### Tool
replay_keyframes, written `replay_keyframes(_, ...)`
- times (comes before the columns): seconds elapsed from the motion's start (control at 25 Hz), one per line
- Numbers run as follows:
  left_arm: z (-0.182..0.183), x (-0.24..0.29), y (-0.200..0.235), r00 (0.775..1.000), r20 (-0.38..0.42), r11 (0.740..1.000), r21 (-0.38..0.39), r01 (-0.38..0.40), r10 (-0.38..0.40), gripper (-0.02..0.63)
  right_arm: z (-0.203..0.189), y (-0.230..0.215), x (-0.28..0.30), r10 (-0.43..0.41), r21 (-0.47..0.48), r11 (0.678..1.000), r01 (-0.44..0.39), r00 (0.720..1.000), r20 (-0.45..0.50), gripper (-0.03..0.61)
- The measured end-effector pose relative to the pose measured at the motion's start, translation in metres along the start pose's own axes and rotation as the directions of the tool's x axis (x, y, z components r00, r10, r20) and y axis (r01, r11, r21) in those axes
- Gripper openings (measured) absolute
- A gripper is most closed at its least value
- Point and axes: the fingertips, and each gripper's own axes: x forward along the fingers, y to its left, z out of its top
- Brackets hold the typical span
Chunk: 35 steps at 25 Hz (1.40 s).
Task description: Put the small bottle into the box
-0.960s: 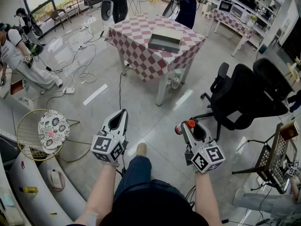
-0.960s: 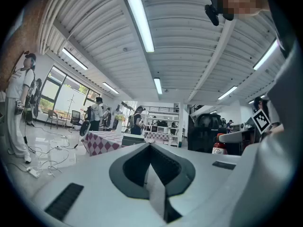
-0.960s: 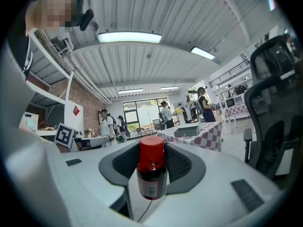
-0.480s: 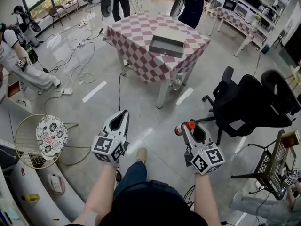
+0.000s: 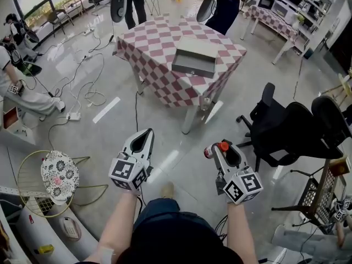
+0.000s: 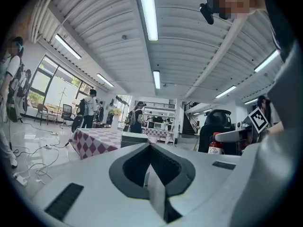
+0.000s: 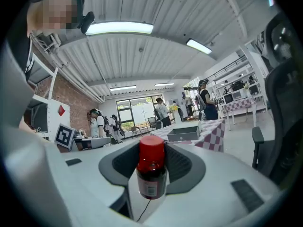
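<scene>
As the box draws nearer, right gripper pinches the small bottle; left gripper closed

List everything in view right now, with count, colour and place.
table: one, red-and-white checked cloth, top centre
box: one, grey, on the table
office chairs: two, black, right
cushion: one, black-and-white patterned, on a wire frame, lower left
cables: several, pale, on the floor, left
wire rack: one, dark, lower right
people: several, behind the table and at far left
small bottle: one, red cap, clamped in the right gripper
left gripper: one, white, jaws together, empty, lower centre-left
right gripper: one, white, shut on the small bottle, lower centre-right
</scene>
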Motion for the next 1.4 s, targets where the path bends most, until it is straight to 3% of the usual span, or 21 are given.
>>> replay_keyframes(0.52,0.012,0.069,0.096,1.0,0.011,1.0,-0.009,0.007,-0.007,0.0,0.015,-0.015,0.115,-0.008,0.024,1.0,0.008,1.0,0.03,0.16)
replay_keyframes(0.84,0.015,0.083,0.107,0.999,0.021,0.999,-0.012,0.035,-0.035,0.0,0.019,-0.017,0.133,-0.015,0.03,0.999,0.015,0.999,0.029,0.16)
replay_keyframes(1.4,0.017,0.111,0.14,1.0,0.025,1.0,-0.011,-0.007,0.007,0.001,0.031,-0.043,0.19,0.015,0.062,0.998,-0.019,0.999,0.052,0.16)
